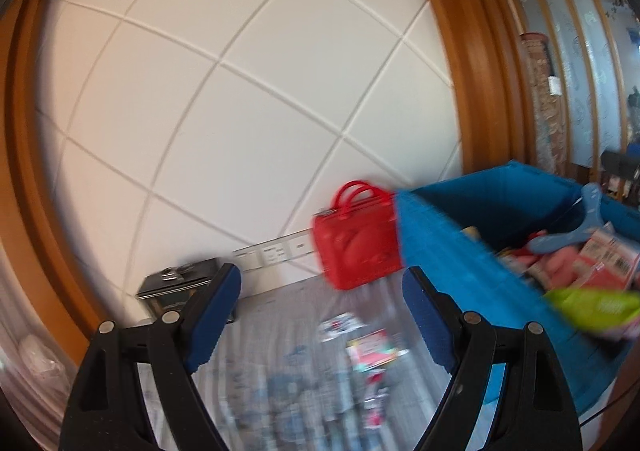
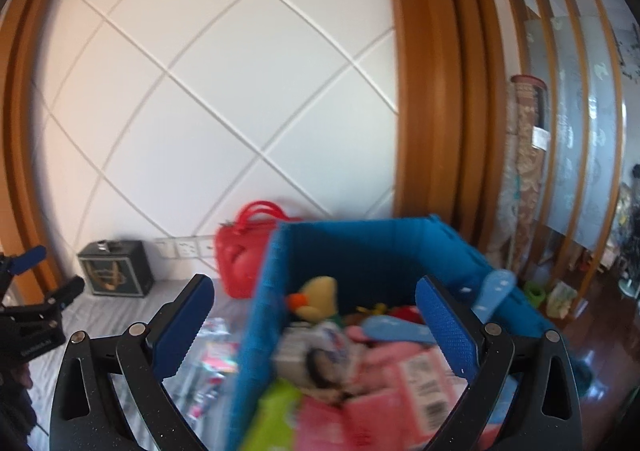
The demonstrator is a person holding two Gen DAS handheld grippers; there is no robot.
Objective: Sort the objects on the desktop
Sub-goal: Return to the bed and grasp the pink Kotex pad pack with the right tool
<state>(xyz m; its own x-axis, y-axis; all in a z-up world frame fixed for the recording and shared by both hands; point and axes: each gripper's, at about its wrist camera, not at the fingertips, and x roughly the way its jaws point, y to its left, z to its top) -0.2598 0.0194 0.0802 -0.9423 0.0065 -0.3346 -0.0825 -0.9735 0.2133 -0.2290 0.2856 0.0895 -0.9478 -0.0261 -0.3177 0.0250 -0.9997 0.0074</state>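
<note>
My left gripper (image 1: 320, 275) is open over the grey tablecloth (image 1: 280, 331), with nothing between its blue pads (image 1: 218, 315). Small colourful packets (image 1: 372, 347) lie blurred on the cloth below it. A blue fabric bin (image 1: 460, 251) stands to its right. My right gripper (image 2: 315, 284) is open wide above that bin (image 2: 360, 247) and holds nothing. In the bin lie a yellow plush toy (image 2: 320, 295), a pink box (image 2: 400, 387), a green packet (image 2: 276, 411) and a blue hanger (image 2: 492, 291). The left gripper (image 2: 48, 275) shows at the far left of the right wrist view.
A red handbag (image 1: 356, 247) stands against the white quilted wall behind the bin. A small black box (image 1: 176, 287) sits at the back left by the wall sockets (image 1: 276, 251). A wooden frame and a slatted screen (image 2: 560, 91) rise on the right, above a wooden floor.
</note>
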